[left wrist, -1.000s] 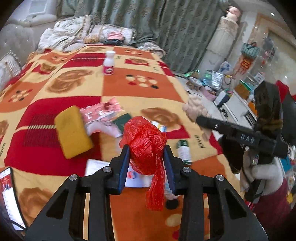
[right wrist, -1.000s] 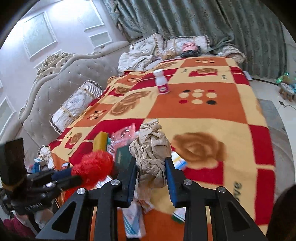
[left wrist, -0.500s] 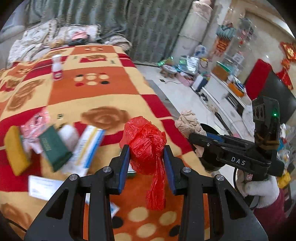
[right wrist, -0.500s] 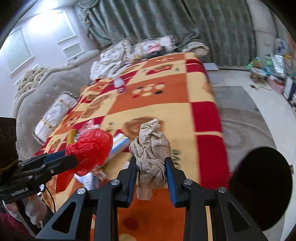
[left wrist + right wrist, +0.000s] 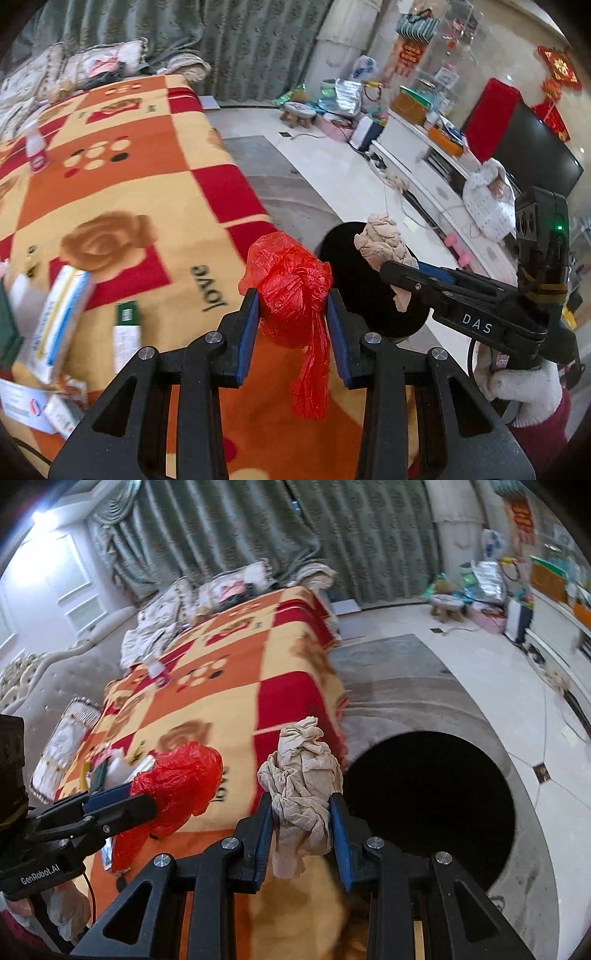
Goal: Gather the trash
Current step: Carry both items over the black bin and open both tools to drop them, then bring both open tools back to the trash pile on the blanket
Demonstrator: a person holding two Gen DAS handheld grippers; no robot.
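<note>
Left wrist view, nearest: left gripper at 6 o'clock, its blue pads pressed on both sides of a crumpled red plastic bag; a tail of the bag hangs down between the arms.
Left wrist view, at 3 o'clock: right gripper, held by a hand in a white glove, closed on a beige crumpled wad.
Left wrist view, just behind both loads: black round bin on the floor, beside the blanket's edge.
Left wrist view, at 9 o'clock: patterned blanket carrying small boxes and paper scraps, blurred.
Left wrist view, at 10 o'clock, far: white bottle upright on the blanket.
Right wrist view, nearest: right gripper pinching the beige wad, jaws narrowly apart around it.
Right wrist view, at 9 o'clock: left gripper with the red bag over the blanket.
Right wrist view, at 3 o'clock: bin's dark opening, just right of the wad.
Right wrist view, at 12 o'clock, far: grey-green curtain.
</note>
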